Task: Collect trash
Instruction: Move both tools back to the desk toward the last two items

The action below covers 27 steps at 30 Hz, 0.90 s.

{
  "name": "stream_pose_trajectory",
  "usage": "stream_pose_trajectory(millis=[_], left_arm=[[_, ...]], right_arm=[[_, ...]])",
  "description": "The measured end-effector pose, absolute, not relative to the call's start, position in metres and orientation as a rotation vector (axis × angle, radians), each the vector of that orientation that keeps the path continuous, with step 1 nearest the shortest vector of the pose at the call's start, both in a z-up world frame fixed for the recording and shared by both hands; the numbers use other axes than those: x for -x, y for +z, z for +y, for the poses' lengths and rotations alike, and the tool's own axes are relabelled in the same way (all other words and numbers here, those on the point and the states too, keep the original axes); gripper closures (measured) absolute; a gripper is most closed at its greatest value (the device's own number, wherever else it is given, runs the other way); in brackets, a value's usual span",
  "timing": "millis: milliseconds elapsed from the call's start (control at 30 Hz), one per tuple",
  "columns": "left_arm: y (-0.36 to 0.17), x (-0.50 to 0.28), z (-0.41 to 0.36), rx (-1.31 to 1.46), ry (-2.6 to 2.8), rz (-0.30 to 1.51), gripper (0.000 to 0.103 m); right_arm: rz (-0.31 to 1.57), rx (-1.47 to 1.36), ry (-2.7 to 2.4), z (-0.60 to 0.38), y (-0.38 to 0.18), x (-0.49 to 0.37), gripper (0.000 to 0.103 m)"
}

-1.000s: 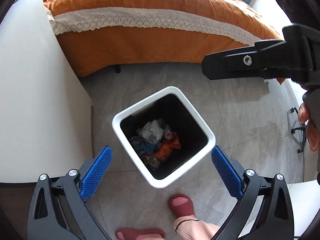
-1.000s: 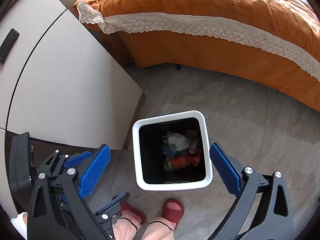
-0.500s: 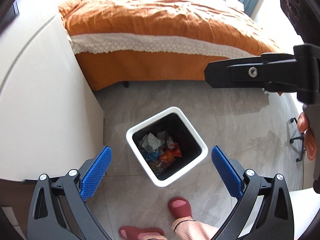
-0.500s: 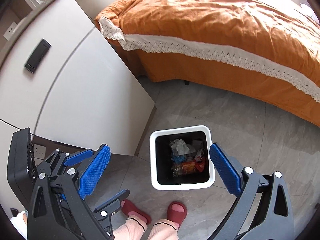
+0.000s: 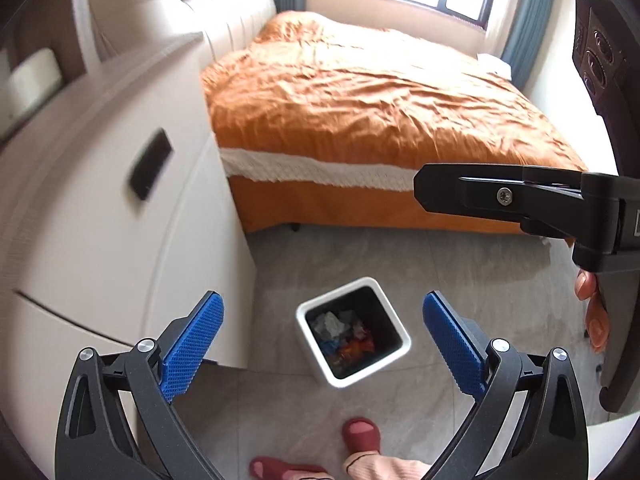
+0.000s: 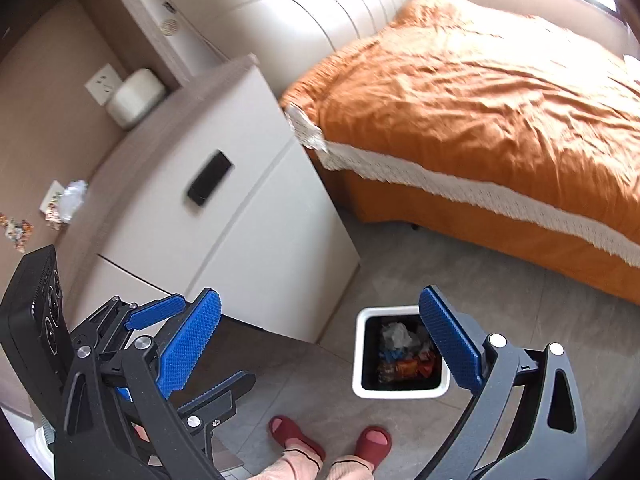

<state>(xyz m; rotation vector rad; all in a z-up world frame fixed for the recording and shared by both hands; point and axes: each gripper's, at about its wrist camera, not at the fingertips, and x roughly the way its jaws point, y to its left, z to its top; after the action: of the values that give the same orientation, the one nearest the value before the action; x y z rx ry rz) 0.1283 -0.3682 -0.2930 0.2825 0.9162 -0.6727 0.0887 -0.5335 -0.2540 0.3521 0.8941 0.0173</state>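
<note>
A white square trash bin [image 5: 394,326] stands on the grey tile floor, with crumpled white, blue and orange trash [image 5: 344,334] inside; it also shows in the right wrist view [image 6: 362,356]. My left gripper [image 5: 322,338] is open and empty, high above the bin. My right gripper [image 6: 320,340] is open and empty, also well above the floor. Loose wrappers and crumpled paper [image 6: 64,200] lie on the brown desk top at the far left of the right wrist view.
A white nightstand [image 6: 248,216] with a black handle [image 6: 210,178] stands left of the bin. An orange-covered bed [image 5: 380,120] fills the back. A white device [image 6: 134,98] sits by a wall socket. The person's feet in red slippers [image 6: 330,440] are near the bin.
Both grippers have risen and tilted up, so the bin looks smaller and lower. The bed top, headboard, window and desk top have come into view. Both grippers stay open and empty.
</note>
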Motion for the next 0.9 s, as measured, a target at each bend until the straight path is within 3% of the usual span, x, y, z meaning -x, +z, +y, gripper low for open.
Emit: stream_pose_trajectory(millis=[467, 900], left_arm=[[-0.193, -0.129, -0.276, -0.169, -0.474, 0.769, 0.005], [-0.155, -0.166, -0.159, -0.118, -0.317, 0.703, 0.005]], right_arm=[[0.759, -0.162, 0.270, -0.439, -0.157, -0.114, 0.004], [0.720, -0.055, 0.432, -0.323, -0.125, -0.165, 0.004]])
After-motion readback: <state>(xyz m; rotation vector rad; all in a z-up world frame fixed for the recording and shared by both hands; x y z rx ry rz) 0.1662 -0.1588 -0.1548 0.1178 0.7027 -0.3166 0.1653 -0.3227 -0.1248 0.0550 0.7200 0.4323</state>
